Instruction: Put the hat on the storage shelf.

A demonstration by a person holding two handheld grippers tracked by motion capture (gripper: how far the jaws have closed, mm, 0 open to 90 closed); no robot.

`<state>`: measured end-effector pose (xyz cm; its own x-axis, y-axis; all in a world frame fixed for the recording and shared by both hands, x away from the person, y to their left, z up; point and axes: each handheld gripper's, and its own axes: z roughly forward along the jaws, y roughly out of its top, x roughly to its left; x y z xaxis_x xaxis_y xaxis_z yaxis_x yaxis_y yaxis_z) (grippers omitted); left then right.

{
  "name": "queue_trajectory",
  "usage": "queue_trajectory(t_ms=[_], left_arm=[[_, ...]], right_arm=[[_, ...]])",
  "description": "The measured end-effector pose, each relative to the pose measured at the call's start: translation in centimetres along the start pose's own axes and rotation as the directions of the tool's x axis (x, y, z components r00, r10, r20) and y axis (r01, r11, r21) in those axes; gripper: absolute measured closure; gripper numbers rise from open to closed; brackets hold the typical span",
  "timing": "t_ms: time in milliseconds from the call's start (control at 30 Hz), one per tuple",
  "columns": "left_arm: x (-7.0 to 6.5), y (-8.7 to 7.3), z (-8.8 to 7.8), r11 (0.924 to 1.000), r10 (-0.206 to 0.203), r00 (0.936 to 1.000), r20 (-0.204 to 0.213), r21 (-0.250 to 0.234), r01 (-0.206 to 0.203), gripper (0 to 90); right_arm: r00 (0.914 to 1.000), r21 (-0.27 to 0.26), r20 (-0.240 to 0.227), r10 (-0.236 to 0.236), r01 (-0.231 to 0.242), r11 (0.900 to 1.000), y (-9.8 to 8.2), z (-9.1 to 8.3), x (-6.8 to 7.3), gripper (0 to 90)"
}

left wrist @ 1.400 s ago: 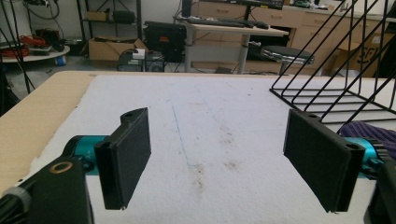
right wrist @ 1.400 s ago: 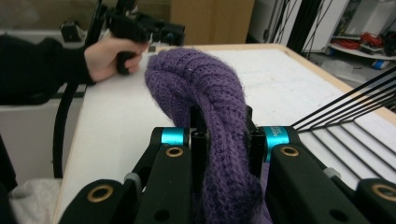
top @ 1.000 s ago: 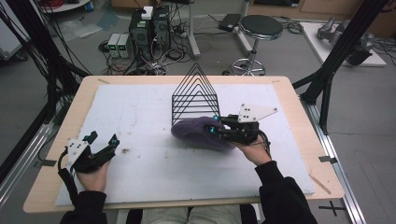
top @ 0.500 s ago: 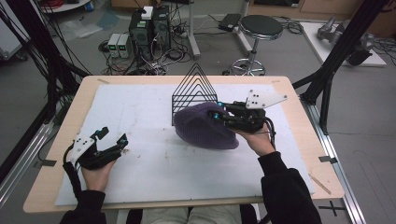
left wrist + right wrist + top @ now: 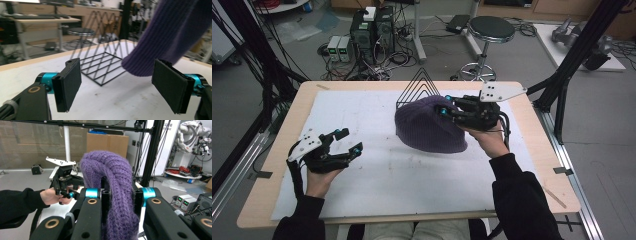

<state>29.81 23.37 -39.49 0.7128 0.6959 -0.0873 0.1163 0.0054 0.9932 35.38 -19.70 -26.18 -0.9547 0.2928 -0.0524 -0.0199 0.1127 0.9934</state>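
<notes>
My right gripper (image 5: 445,109): jaws clenched on the purple beanie (image 5: 427,127), knit bunched between my pads
Beanie: hanging from those jaws above the table (image 5: 362,100)
My left gripper (image 5: 348,141): jaws released, nothing between them
Wire rack (image 5: 100,67): beyond my left jaws, behind the beanie

My sleeves (image 5: 522,200) are black, both arms. My left gripper (image 5: 346,148) and right gripper (image 5: 447,108) are black frames with teal collars behind flat black pads (image 5: 172,85); brass-ringed screws sit at six o'clock, and each carries a pale grey three-cornered plate (image 5: 500,91) dotted with holes.
</notes>
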Motion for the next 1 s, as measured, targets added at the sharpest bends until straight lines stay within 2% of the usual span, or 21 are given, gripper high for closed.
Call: queue_trajectory(t_ms=[33, 67, 100, 133, 167, 233, 367, 433, 467, 500, 533, 600, 633, 667, 700, 733, 767, 867, 900, 967, 1000], left_arm=[[-0.1, 0.3, 0.9, 0.9998, 0.001, 0.9986, 0.054, 0.020, -0.002, 24.2], [-0.1, 0.3, 0.9, 0.9998, 0.001, 0.9986, 0.054, 0.020, -0.002, 24.2], [-0.2, 0.5, 1.3, 0.9995, -0.002, 0.9966, 0.082, 0.033, -0.001, 24.4], [-0.2, 0.8, 2.2, 0.9989, -0.007, 0.9918, 0.127, 0.047, 0.001, 25.1], [-0.2, 0.8, 2.2, 0.9989, -0.007, 0.9918, 0.127, 0.047, 0.001, 25.2], [-0.4, 1.1, 3.5, 0.9982, -0.007, 0.9839, 0.179, 0.060, -0.004, 25.8], [-0.6, 1.7, 5.3, 0.9959, -0.006, 0.9721, 0.235, 0.089, -0.016, 25.7], [-0.7, 2.1, 6.2, 0.9952, -0.005, 0.9630, 0.269, 0.096, -0.021, 25.3], [-0.8, 2.3, 6.5, 0.9954, -0.002, 0.9570, 0.290, 0.092, -0.025, 25.3], [-1.1, 2.6, 7.1, 0.9950, -0.015, 0.9385, 0.345, 0.098, -0.020, 25.1], [-1.1, 2.6, 7.1, 0.9950, -0.015, 0.9385, 0.345, 0.098, -0.020, 25.1], [-1.3, 2.7, 7.6, 0.9951, -0.021, 0.9210, 0.389, 0.097, -0.019, 25.1], [-1.5, 2.8, 7.9, 0.9942, -0.020, 0.9149, 0.403, 0.105, -0.025, 25.0], [-1.7, 2.9, 8.5, 0.9923, -0.015, 0.9055, 0.424, 0.118, -0.039, 24.6], [-1.8, 3.0, 8.9, 0.9914, -0.018, 0.9013, 0.433, 0.125, -0.040, 24.7], [-1.8, 3.0, 8.9, 0.9914, -0.018, 0.9013, 0.433, 0.125, -0.040, 24.7], [-2.1, 3.1, 9.5, 0.9913, -0.012, 0.8979, 0.440, 0.123, -0.047, 24.8], [-2.2, 3.3, 10.0, 0.9911, -0.010, 0.8973, 0.441, 0.123, -0.050, 25.7], [-2.2, 3.5, 10.5, 0.9907, -0.010, 0.8931, 0.450, 0.126, -0.052, 26.7], [-2.1, 3.6, 10.7, 0.9905, -0.012, 0.8915, 0.453, 0.127, -0.052, 31.6], [-2.0, 3.8, 11.0, 0.9900, 0.000, 0.9009, 0.434, 0.127, -0.061, 31.4]], right_arm=[[1.0000, -0.001, 0.000, 0.003, -0.003, 1.000, 0.1, 0.0, 0.0, 77.2], [1.0000, 0.000, 0.001, -0.001, 0.001, 1.000, 0.2, 0.0, 0.0, 77.2], [1.0000, -0.002, -0.002, 0.000, 0.000, 1.000, 0.3, 0.0, -0.1, 77.2], [1.0000, -0.004, -0.004, 0.002, -0.002, 1.000, 0.5, 0.1, -0.1, 77.2], [1.0000, -0.004, -0.004, 0.002, -0.002, 1.000, 0.5, 0.1, -0.1, 77.2], [1.0000, -0.012, -0.010, 0.000, 0.000, 1.000, 0.9, 0.2, -0.1, 77.2], [0.9999, -0.020, -0.016, 0.002, -0.002, 1.000, 1.2, 0.3, -0.2, 77.3], [0.9997, -0.027, -0.023, 0.006, -0.006, 1.000, 1.5, 0.5, -0.3, 77.2], [0.9996, -0.027, -0.027, 0.007, -0.007, 1.000, 1.6, 0.5, -0.3, 77.3], [0.9996, -0.028, -0.027, 0.006, -0.007, 1.000, 1.7, 0.6, -0.3, 77.3], [0.9995, -0.027, -0.029, 0.009, -0.009, 1.000, 1.8, 0.6, -0.3, 77.3], [0.9995, -0.029, -0.031, 0.007, -0.008, 1.000, 1.9, 0.7, -0.4, 77.3], [0.9994, -0.030, -0.034, 0.007, -0.008, 1.000, 2.0, 0.7, -0.4, 77.2], [0.9991, -0.036, -0.042, 0.006, -0.007, 0.999, 2.4, 0.9, -0.5, 77.2], [0.9991, -0.033, -0.043, 0.004, -0.006, 0.999, 2.6, 1.0, -0.5, 77.3], [0.9988, -0.035, -0.049, -0.001, -0.001, 0.999, 2.8, 1.1, -0.6, 77.3], [0.9982, -0.040, -0.060, -0.003, 0.001, 0.999, 3.1, 1.3, -0.6, 77.2], [0.9976, -0.036, -0.068, -0.007, 0.004, 0.999, 3.4, 1.5, -0.5, 77.2], [0.9972, -0.033, -0.074, -0.008, 0.006, 0.999, 3.7, 1.7, -0.6, 77.0], [0.9974, -0.029, -0.072, -0.007, 0.005, 1.000, 3.9, 1.8, -0.7, 77.0], [0.9972, -0.030, -0.074, -0.005, 0.003, 1.000, 3.9, 1.8, -0.8, 77.0]])
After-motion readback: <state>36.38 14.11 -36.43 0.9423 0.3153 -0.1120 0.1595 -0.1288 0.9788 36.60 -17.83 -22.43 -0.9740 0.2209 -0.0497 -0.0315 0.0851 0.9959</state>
